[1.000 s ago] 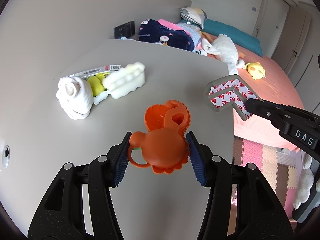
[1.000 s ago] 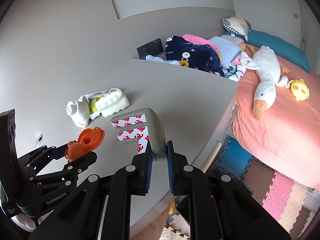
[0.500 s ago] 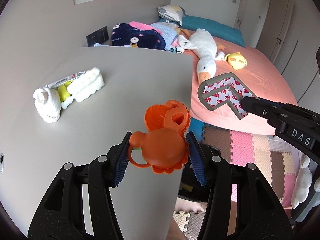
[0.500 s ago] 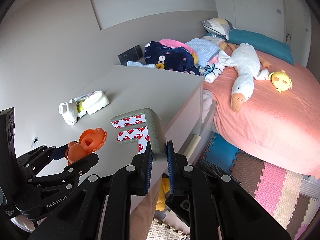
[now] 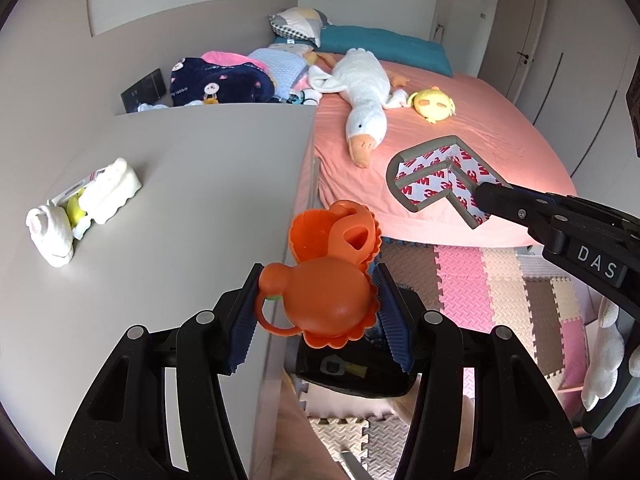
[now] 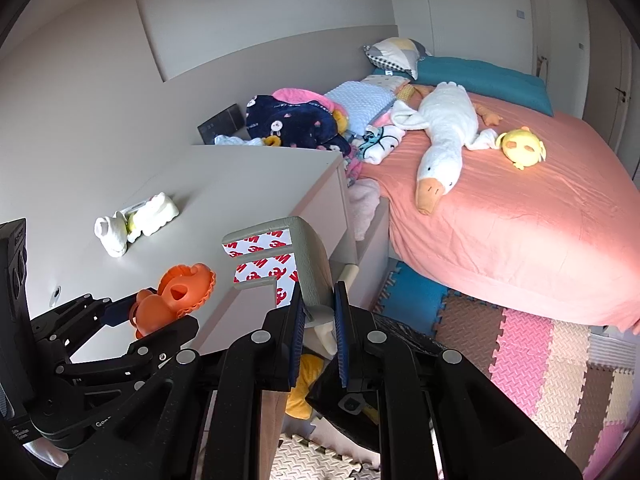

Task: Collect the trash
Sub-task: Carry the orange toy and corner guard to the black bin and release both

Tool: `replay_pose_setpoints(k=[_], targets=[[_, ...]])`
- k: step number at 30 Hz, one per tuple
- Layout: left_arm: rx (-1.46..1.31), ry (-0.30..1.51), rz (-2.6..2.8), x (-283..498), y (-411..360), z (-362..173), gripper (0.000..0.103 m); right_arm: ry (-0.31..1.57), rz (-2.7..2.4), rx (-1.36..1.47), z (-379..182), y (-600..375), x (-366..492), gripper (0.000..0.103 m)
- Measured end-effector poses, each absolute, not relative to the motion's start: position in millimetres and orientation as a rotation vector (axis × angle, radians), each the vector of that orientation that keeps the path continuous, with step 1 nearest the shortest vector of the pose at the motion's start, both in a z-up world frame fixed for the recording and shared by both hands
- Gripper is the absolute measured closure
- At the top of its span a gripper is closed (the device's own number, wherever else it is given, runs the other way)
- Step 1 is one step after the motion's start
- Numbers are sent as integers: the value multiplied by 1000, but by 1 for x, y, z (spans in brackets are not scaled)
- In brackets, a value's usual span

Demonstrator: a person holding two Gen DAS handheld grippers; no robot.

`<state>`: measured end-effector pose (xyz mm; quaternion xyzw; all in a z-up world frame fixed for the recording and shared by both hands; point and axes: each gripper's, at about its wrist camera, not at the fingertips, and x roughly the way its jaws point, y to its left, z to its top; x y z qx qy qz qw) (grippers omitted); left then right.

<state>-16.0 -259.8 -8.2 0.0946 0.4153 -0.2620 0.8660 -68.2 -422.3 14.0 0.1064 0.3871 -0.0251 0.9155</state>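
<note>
My left gripper (image 5: 320, 312) is shut on an orange plastic toy piece (image 5: 328, 280) and holds it in the air over the right edge of the grey cabinet top (image 5: 180, 200). It also shows in the right wrist view (image 6: 172, 300). My right gripper (image 6: 318, 316) is shut on a grey L-shaped foam corner guard (image 6: 296, 256) with red-and-white adhesive backing, held beyond the cabinet edge; it also shows in the left wrist view (image 5: 440, 176). A black trash bag (image 5: 352, 372) lies open on the floor below both grippers.
White foam pieces and a yellow item (image 5: 84, 204) lie on the cabinet top at the left. A bed with a pink sheet (image 6: 500, 208), a plush goose (image 6: 440, 132) and clothes stands to the right. Foam floor mats (image 6: 540, 360) cover the floor.
Both grippers have moved back and to the right, off the cabinet top, each still holding its item. The floor and the trash bag have come into view below them.
</note>
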Motion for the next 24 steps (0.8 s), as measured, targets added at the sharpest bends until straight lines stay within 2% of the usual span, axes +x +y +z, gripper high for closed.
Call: replay_pose_setpoints(k=[21, 22, 23, 24], targets=[[292, 898, -663, -38, -316, -20, 49, 825, -180, 278, -1, -478, -89, 88], [296, 903, -674, -38, -317, -22, 48, 836, -189, 281, -2, -480, -89, 87], [301, 910, -678, -37, -318, -22, 35, 844, -201, 283, -3, -481, -88, 87], [299, 907, -674, -37, -318, -23, 17, 849, -224, 283, -4, -482, -88, 78]])
